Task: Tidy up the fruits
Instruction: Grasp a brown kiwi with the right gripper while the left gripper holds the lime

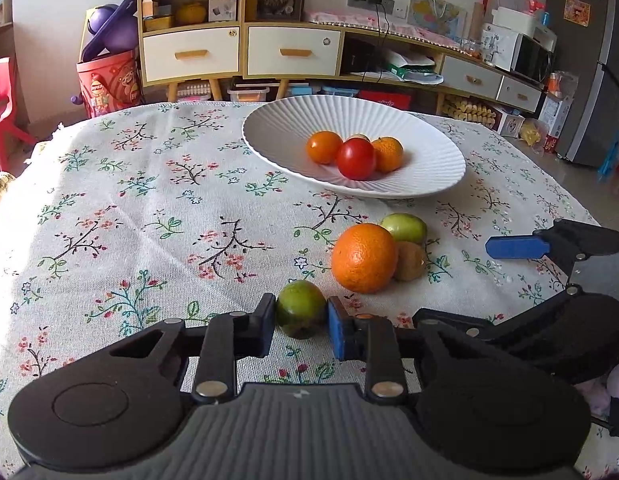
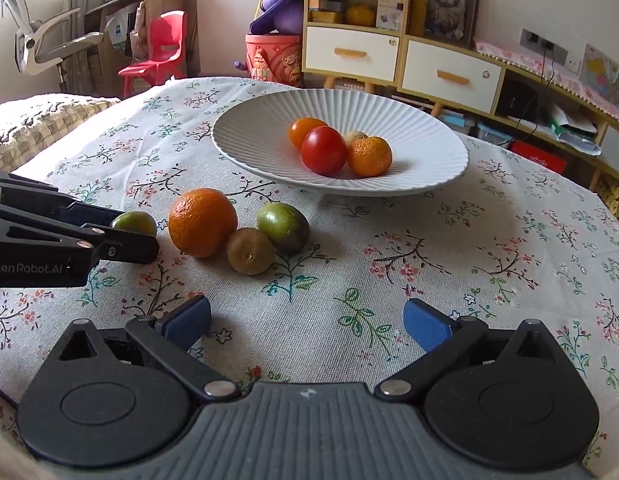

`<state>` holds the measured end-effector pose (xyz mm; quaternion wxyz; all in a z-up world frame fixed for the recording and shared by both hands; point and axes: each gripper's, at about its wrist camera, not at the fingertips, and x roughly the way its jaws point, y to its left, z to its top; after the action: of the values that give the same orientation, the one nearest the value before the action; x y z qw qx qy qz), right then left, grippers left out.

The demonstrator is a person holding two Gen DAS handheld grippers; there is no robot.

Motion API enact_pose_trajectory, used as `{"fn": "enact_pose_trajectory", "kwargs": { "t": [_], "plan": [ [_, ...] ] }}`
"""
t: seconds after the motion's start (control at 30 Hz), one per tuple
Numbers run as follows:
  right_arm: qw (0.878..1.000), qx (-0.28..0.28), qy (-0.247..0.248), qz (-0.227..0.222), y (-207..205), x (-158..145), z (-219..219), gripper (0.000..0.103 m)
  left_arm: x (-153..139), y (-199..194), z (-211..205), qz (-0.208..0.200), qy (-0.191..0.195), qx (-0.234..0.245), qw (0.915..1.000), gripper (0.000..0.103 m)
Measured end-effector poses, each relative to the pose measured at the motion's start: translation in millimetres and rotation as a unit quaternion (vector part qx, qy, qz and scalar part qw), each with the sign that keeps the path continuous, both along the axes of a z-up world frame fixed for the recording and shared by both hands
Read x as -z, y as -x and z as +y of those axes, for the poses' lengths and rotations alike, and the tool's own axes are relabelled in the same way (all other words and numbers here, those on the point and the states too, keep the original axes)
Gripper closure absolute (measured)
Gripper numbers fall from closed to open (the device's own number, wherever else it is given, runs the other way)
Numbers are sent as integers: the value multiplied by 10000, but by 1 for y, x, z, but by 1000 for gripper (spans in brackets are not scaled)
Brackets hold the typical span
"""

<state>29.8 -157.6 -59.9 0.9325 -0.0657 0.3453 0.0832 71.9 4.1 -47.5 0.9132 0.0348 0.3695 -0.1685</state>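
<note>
I am working left to right across the round table under its floral cloth (image 1: 149, 208), and my left gripper (image 1: 301, 318) is first: its black finger and blue-padded finger are closing in on the small round green fruit (image 1: 300, 314), each pad sitting right at one flank of it, so I am judging it clamped on that fruit, which is resting on the cloth near my edge of the table. In the right wrist view the same fruit (image 2: 134, 223) is peeping out beside the left fingers, and I cannot tell its long axis with certainty; it looks nearly round.

Just beyond and to the right, the large dimpled orange (image 1: 364, 258) is touching the fuzzy brown kiwi (image 1: 410, 261), with a second green fruit (image 1: 403, 227) tucked behind them. Further toward the far edge, the white ribbed ceramic plate (image 1: 277, 128) is holding a red tomato (image 1: 356, 159), two small orange fruits and something pale half hidden.

So the plate is lying ahead and slightly right of the held fruit, and the left arm is the nearer one for that carry.

My right gripper (image 2: 305, 326) is hovering low with its blue pads wide apart, holding nothing, the kiwi (image 2: 250, 251) ahead of it to the left
</note>
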Motion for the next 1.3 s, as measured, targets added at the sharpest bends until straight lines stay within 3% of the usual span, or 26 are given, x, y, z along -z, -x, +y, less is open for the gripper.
{"fn": "enact_pose_trajectory", "kwargs": {
  "t": [0.1, 0.2, 0.47, 0.77, 1.3],
  "plan": [
    [9999, -69, 91, -47, -1, -1, 5, 1, -1, 0, 2, 17, -43, -53, 10000, 92],
    [9998, -174, 113, -73, -2, -3, 9, 9, -2, -1, 5, 47, -52, -119, 9999, 92],
    [9992, -386, 86, -114, -7, -8, 18, 51, -3, 0, 9, 67, -42, -116, 9999, 92],
    [9992, -402, -29, -62, -9, -11, 18, 76, -3, 1, 9, 70, -43, -112, 9999, 92],
    [9990, -349, -284, -29, -6, -17, 7, 79, -6, 1, 6, 92, 8, -65, 9999, 92]
  ]
}}
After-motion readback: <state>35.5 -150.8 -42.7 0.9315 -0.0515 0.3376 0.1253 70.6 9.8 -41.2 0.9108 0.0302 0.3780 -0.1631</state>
